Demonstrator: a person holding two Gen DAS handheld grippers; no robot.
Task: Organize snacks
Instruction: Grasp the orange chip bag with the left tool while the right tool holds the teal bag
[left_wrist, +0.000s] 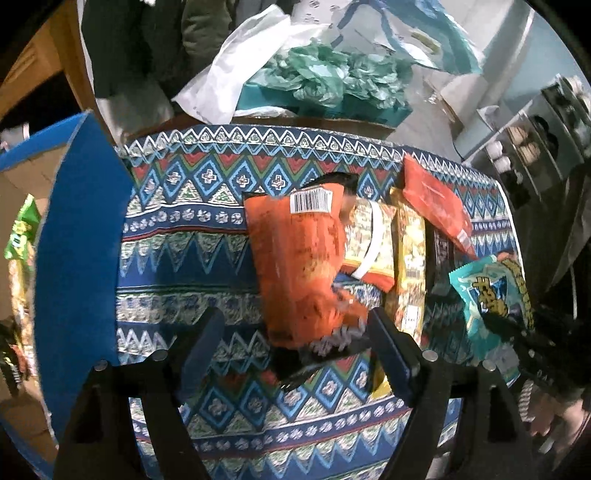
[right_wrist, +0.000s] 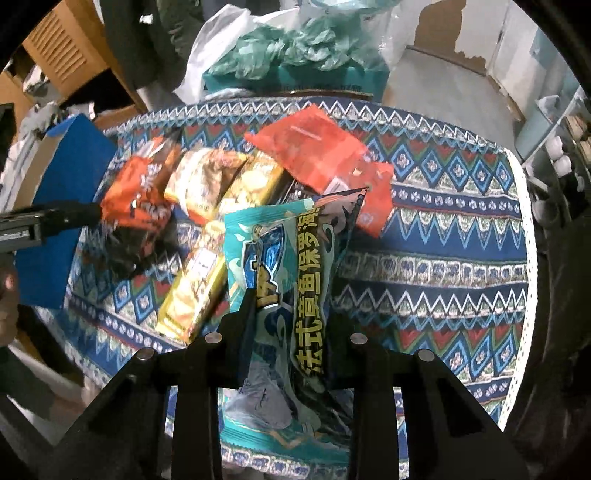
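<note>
- The patterned tablecloth (left_wrist: 207, 236) is carrying the whole job; a blue box (left_wrist: 77, 258) is standing at its left edge, seemingly the bin for sorted packets.
- The snack pile is lying mid-cloth: an orange packet (left_wrist: 299, 266), a yellow packet (left_wrist: 408, 258) and a red packet (left_wrist: 436, 206), side by side and overlapping.
- The teal packet (right_wrist: 284, 280) is hanging lifted over the pile, its long axis running along the right gripper's fingers.
- The right gripper (right_wrist: 291, 332) is clamping that teal packet at its lower half, jaws drawn tight.
- The left gripper (left_wrist: 295, 339) is standing wide, holding nothing, its jaws straddling the orange packet's near end.
- Judgement: the orange packet is lying lengthwise straight ahead of the left gripper, nearer it than the right; closing there looks sufficient.
</note>
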